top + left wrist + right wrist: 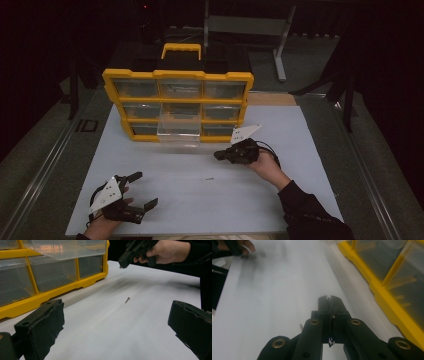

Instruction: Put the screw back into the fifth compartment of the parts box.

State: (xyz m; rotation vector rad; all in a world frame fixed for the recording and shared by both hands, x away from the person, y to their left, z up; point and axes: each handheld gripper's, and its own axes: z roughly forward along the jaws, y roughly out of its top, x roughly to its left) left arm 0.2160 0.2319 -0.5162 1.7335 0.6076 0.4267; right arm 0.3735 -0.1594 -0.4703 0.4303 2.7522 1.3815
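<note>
A yellow organizer (177,75) with clear drawers stands at the back of the white board (165,200). One clear drawer (178,131) in its lower middle is pulled out. A small screw (209,178) lies alone on the board, and it is the same screw (127,299) in the left gripper view. My left gripper (144,190) rests near the front left edge, open, with nothing between its jaws. My right gripper (218,156) hovers right of the drawer, above and beyond the screw, with its jaws pressed shut. A thin dark sliver shows in the seam of the right gripper (328,298); I cannot identify it.
The organizer's other drawers (53,270) are pushed in. A metal frame (282,45) stands on the dark floor behind the board. A metal rail (45,160) runs along the left side.
</note>
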